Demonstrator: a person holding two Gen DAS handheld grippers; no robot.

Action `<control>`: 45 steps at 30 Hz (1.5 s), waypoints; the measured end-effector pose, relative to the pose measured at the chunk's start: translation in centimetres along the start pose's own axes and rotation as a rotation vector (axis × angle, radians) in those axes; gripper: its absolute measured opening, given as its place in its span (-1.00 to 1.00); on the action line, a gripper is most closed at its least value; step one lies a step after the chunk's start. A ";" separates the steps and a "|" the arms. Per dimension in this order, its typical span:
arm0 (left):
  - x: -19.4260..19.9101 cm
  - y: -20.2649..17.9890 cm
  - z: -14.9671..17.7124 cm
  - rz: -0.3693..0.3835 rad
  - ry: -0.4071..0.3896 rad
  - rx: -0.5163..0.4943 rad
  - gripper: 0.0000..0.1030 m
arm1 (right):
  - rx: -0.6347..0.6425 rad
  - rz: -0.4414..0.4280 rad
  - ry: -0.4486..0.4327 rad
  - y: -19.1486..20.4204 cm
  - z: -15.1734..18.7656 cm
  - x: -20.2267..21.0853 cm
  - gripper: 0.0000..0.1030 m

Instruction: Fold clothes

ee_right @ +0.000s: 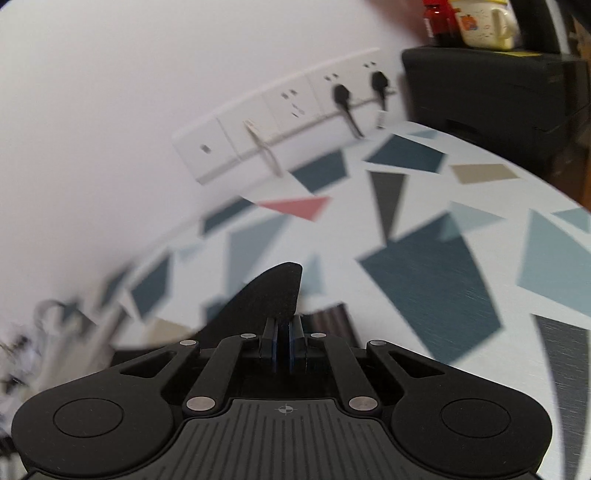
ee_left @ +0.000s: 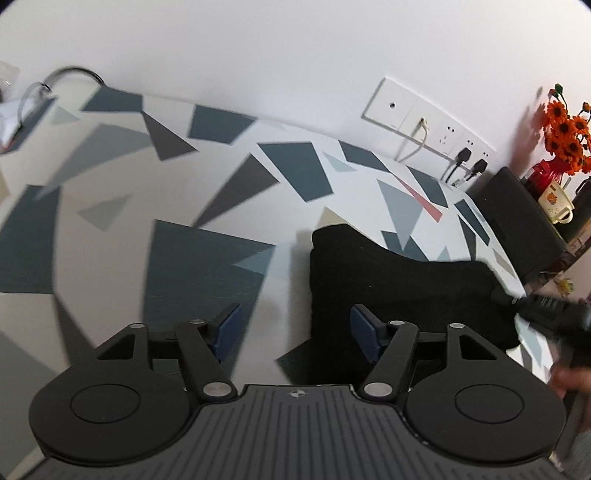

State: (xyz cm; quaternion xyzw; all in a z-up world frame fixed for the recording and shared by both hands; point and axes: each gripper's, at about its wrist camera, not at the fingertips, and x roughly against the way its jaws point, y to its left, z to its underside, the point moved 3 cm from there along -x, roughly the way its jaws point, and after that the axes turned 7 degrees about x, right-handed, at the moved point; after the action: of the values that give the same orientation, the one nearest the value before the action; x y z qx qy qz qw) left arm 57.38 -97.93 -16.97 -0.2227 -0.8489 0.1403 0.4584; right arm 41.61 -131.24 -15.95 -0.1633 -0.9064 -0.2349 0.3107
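A black garment (ee_left: 399, 288) lies on the table with the grey-and-blue triangle pattern (ee_left: 147, 184), at the right of the left wrist view. My left gripper (ee_left: 295, 332) is open and empty just above the table, its right finger (ee_left: 364, 328) over the garment's left edge. My right gripper (ee_right: 282, 343) is shut on a corner of the black garment (ee_right: 269, 295), which sticks up past the fingertips. In the left wrist view the right gripper (ee_left: 546, 310) shows blurred at the garment's right end.
A white wall with a socket strip (ee_left: 424, 118) and plugged cables (ee_right: 343, 99) runs behind the table. A black box (ee_right: 491, 96), a cream mug (ee_right: 484, 22), a red jar and orange flowers (ee_left: 565, 133) stand at the right end.
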 end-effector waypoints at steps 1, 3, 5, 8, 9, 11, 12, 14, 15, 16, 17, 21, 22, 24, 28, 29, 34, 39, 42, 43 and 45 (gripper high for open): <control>-0.5 -0.2 -0.1 0.003 0.009 -0.006 0.29 | -0.007 0.028 0.018 -0.5 0.5 -0.2 -0.89; -1.5 -0.6 -0.5 0.006 0.026 -0.014 0.29 | -0.055 0.067 0.046 -1.6 1.2 -0.4 -0.89; -2.4 -1.0 -0.9 0.011 0.041 -0.011 0.30 | -0.086 0.081 0.038 -2.2 1.4 0.3 -0.89; -3.2 -1.5 -1.6 0.031 0.053 0.020 0.30 | -0.134 0.038 -0.010 -2.6 1.0 2.4 -0.91; -3.3 -1.7 -1.7 0.040 0.053 0.019 0.30 | -0.147 0.014 -0.024 -2.5 0.7 3.2 -0.91; -3.5 -2.2 -1.8 0.056 0.053 0.011 0.32 | -0.163 -0.023 -0.051 -2.2 0.0 5.2 -0.91; -3.6 -2.5 -1.8 0.061 0.055 -0.001 0.35 | -0.165 -0.030 -0.060 -2.1 -0.3 6.1 -0.91; -4.1 -3.1 -1.8 0.067 0.062 -0.021 0.36 | -0.159 -0.019 -0.055 -2.1 -0.5 7.2 -0.91; -4.4 -3.3 -1.8 0.068 0.065 -0.030 0.36 | -0.154 0.005 -0.035 -2.4 -0.2 7.4 -0.91; -4.6 -3.6 -1.8 0.069 0.067 -0.037 0.36 | -0.149 0.038 -0.010 -2.9 0.2 7.2 -0.90; -5.0 -3.9 -1.8 0.070 0.068 -0.041 0.36 | -0.143 0.085 0.022 -3.4 0.9 6.8 -0.90; -5.9 -5.2 -2.0 0.067 0.066 -0.084 0.36 | -0.157 0.234 0.106 -5.5 2.9 5.1 -0.08; -6.2 -5.5 -2.0 0.067 0.070 -0.095 0.36 | -0.161 0.248 0.109 -5.8 3.1 4.9 0.10; -6.8 -5.8 -2.1 0.064 0.090 -0.108 0.40 | -0.131 0.220 0.092 -5.5 3.3 4.8 0.41; -8.2 -6.0 -1.7 0.040 0.142 -0.123 0.48 | -0.046 0.165 0.126 -4.7 4.1 3.5 0.63; -8.4 -6.1 -1.5 0.036 0.153 -0.129 0.47 | -0.033 0.158 0.152 -4.4 4.3 2.9 0.62; -7.7 -7.0 -0.5 0.039 0.159 -0.197 -0.38 | 0.047 0.080 0.166 -2.4 4.5 1.3 0.42; -5.6 -4.4 -0.3 -0.078 0.128 -0.091 -0.38 | 0.112 -0.025 0.132 -0.6 3.4 -1.0 0.34; -4.1 -2.7 0.1 -0.145 0.114 -0.035 0.06 | 0.124 -0.108 0.112 -0.2 2.9 -2.1 0.35; -3.8 -2.4 0.3 -0.173 0.112 -0.039 0.52 | 0.131 -0.128 0.108 0.0 2.7 -2.4 0.40; -3.4 -2.1 0.5 -0.198 0.111 -0.055 0.66 | 0.151 -0.126 0.116 0.3 2.4 -2.3 0.65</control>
State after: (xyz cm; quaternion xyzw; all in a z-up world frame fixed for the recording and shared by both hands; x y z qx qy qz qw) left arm 58.04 -101.51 -18.70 -0.1578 -0.8436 0.0584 0.5098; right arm 42.33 -130.03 -19.04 -0.0682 -0.9106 -0.1941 0.3585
